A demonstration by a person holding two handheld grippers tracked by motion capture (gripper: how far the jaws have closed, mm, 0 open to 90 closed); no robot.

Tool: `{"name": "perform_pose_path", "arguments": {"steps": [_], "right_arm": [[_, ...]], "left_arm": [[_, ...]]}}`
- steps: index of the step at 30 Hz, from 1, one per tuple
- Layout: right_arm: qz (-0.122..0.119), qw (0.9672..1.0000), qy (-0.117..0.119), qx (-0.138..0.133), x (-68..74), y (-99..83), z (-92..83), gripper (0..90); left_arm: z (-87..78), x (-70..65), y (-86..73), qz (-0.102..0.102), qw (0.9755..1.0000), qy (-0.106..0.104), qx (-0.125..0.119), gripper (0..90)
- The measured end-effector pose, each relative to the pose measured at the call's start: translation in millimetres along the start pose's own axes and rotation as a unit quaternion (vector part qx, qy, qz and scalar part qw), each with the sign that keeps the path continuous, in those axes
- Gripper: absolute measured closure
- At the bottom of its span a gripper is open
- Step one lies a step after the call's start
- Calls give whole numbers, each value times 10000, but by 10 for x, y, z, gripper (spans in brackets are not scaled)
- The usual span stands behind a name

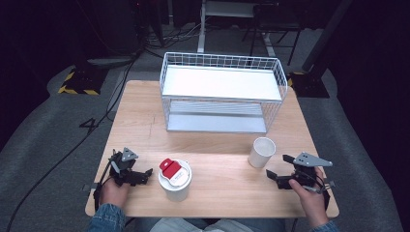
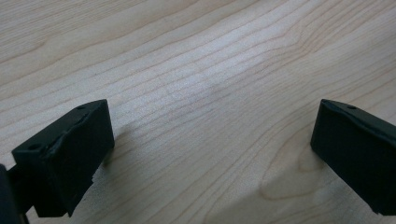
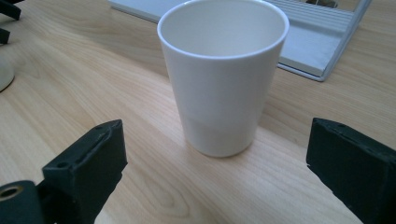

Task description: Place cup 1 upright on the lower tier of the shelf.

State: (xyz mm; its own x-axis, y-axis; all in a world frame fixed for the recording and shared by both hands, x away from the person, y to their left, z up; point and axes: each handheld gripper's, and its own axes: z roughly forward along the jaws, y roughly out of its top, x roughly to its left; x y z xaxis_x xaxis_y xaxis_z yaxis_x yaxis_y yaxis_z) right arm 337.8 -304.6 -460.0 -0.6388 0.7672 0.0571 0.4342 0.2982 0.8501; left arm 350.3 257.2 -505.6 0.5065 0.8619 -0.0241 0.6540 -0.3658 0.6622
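Black jaws of the right gripper (image 3: 217, 172) stand nearest in the right gripper view, spread wide w/ nothing between them yet. Just beyond them is the white cup (image 3: 223, 74), upright and empty, on the wooden table (image 3: 70, 88). In the high view this cup (image 1: 261, 152) is at the right side of the table (image 1: 227, 188), near the person, a bit left and far of the right gripper (image 1: 283, 176), and not touching it. The left gripper (image 1: 140, 177) is also released: in the left gripper view its jaws are wide apart over bare wood (image 2: 205, 88). It rests near the left edge, just beside a second white cup (image 1: 175, 181) that carries a lid w/ a red tab (image 1: 168, 166). A white wire basket rack w/ two shelves (image 1: 222, 92) stands at the far half of the table.

Step in hand, as I judge it: reach and take the open cup w/ the right gripper. To do it well, I think one should:
- keep the jaws fully spread until the cup wall is between them;
- come in level, approx. at mid height of the cup, not at the rim, because the cup is taller than wide and may tip;
- centre the cup first, then close slowly, since the smooth wall could slip.
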Motion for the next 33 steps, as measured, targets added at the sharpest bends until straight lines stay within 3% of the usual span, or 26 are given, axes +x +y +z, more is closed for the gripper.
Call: {"name": "perform_pose_path", "arguments": {"steps": [9,19,22,23,28,33], "right_arm": [[29,9998,-182,-8,18,98,214,53],[153,9996,-232,5,41,146,471,59],[180,9993,-323,4,39,141,533,79],[142,9994,-314,79,40,134,566,143],[-9,9990,-419,166,57,116,615,217],[-47,9990,-426,149,55,117,615,227]], "left_arm": [[1,0,1,-1,10000,-3,-3,0],[2,0,1,-2,10000,-2,0,0],[2,-2,1,-14,10000,1,-4,0],[2,-1,2,-5,10000,-1,0,0],[3,0,3,2,10000,0,0,0],[3,0,3,0,10000,-2,0,0]]}}
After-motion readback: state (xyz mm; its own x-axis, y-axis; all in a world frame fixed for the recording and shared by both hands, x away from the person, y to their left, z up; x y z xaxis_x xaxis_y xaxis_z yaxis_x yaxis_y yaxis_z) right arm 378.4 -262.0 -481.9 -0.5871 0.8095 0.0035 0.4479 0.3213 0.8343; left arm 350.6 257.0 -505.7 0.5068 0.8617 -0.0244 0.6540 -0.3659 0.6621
